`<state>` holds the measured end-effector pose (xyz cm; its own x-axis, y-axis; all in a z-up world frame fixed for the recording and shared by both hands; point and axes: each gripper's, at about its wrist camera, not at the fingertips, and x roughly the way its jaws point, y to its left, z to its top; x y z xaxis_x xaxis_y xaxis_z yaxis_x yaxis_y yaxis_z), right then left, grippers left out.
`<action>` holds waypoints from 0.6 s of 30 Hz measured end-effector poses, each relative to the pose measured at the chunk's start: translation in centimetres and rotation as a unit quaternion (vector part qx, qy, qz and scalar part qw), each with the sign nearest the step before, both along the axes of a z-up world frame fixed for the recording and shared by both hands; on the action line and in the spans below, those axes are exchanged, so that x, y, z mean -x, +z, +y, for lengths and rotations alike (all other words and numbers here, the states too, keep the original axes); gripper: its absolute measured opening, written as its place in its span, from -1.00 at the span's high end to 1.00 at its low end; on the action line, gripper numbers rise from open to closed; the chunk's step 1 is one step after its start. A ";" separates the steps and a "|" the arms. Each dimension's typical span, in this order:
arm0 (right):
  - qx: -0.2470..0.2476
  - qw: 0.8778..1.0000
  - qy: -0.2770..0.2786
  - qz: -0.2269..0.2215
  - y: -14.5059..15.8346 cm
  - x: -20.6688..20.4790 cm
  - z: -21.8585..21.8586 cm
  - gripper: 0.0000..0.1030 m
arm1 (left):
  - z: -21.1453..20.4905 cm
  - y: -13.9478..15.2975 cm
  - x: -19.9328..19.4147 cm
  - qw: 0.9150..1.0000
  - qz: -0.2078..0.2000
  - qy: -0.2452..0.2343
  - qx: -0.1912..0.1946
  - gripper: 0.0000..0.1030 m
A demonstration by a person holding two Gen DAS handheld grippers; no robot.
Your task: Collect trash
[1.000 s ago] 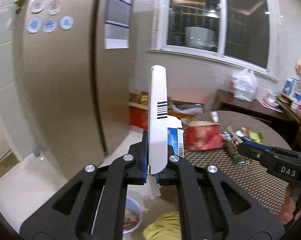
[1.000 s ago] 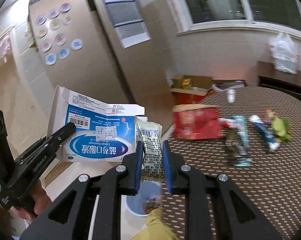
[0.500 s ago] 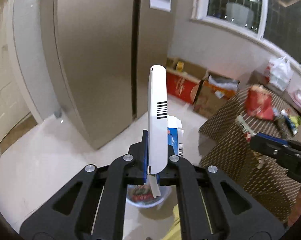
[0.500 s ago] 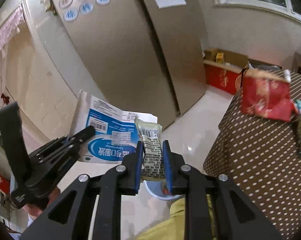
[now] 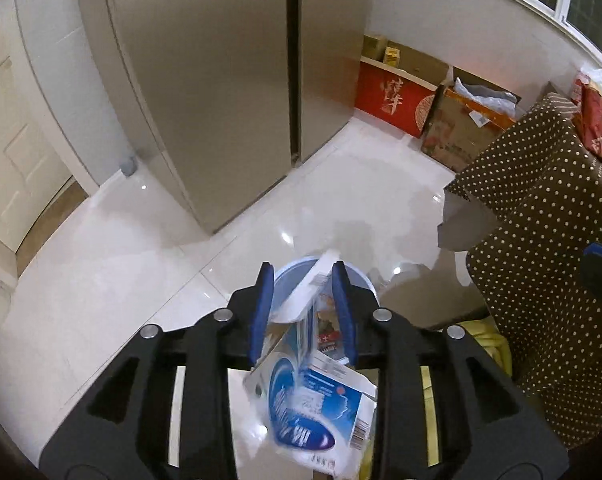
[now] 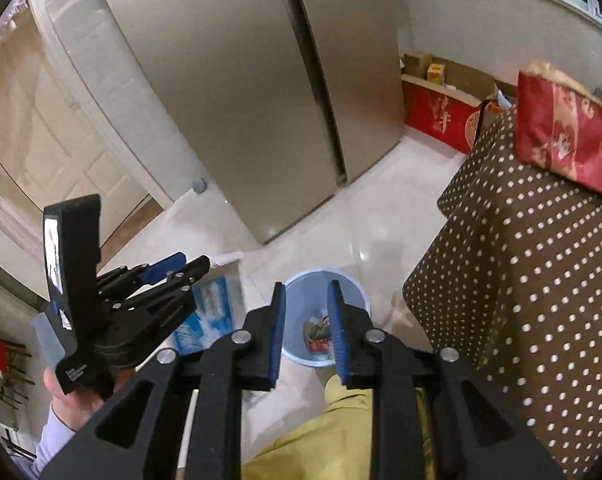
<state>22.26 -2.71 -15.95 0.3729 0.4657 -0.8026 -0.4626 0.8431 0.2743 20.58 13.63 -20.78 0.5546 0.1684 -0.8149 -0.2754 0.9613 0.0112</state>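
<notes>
A kitchen floor of pale glossy tile is filling both views, with a steel refrigerator point(image 5: 221, 92) standing behind and a round blue bin point(image 6: 326, 320) sitting on the floor beside the draped counter point(image 6: 533, 280); the bin is serving as the landmark. The left tool point(image 5: 303, 312) is hanging directly above the bin, its jaws opening. A blue-and-white carton point(image 5: 313, 400) is lying loose between and below its pads, tilted and blurred, apparently dropping toward the bin. The right tool point(image 6: 307, 332) is also pointing down over the bin; its jaws are standing slightly apart, and nothing is showing between them.

Progress, as judged: some wrappers are already lying inside the bin, and the carton is on its way in, so part of the collection is looking done. A red packet point(image 6: 565, 144) is resting on the counter, well away from the bin, and is probably waiting for a later trip.

The contents of the bin are too small to identify. Whether the carton is touching either left pad is unclear. Most of the countertop is cut off at the frame edge, so any further trash there is going uncounted. A yellow garment point(image 6: 325, 440) is covering the floor nearest the bin.
</notes>
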 end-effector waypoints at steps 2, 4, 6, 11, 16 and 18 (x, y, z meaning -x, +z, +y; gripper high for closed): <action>0.004 1.000 0.001 0.004 -0.5 -0.2 0.5 0.62 | 0.7 -0.3 0.3 1.000 -0.005 0.001 0.003 0.41; 0.005 1.000 0.001 0.008 -0.9 -0.4 0.9 0.62 | 1.3 -0.4 0.3 1.000 -0.007 0.007 0.003 0.41; 0.003 1.000 0.004 0.012 -1.0 -0.2 1.2 0.61 | 1.8 -0.7 0.2 1.000 -0.005 0.014 0.003 0.41; 0.006 1.000 0.007 0.008 -1.1 0.1 1.2 0.61 | 2.7 -0.9 0.8 1.000 -0.003 0.023 0.003 0.32; 0.009 1.000 0.010 0.005 -1.1 0.5 1.1 0.61 | 2.7 -0.3 1.9 1.000 -0.012 0.022 -0.001 0.10; 0.009 1.000 0.011 0.005 -1.0 0.9 0.9 0.61 | 2.6 -0.1 2.5 1.000 -0.014 0.022 -0.001 0.10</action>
<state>21.37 -1.82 -16.93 0.3555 0.4594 -0.8140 -0.4783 0.8376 0.2638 18.08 16.19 -20.87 0.5696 0.1949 -0.7985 -0.3170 0.9484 0.0054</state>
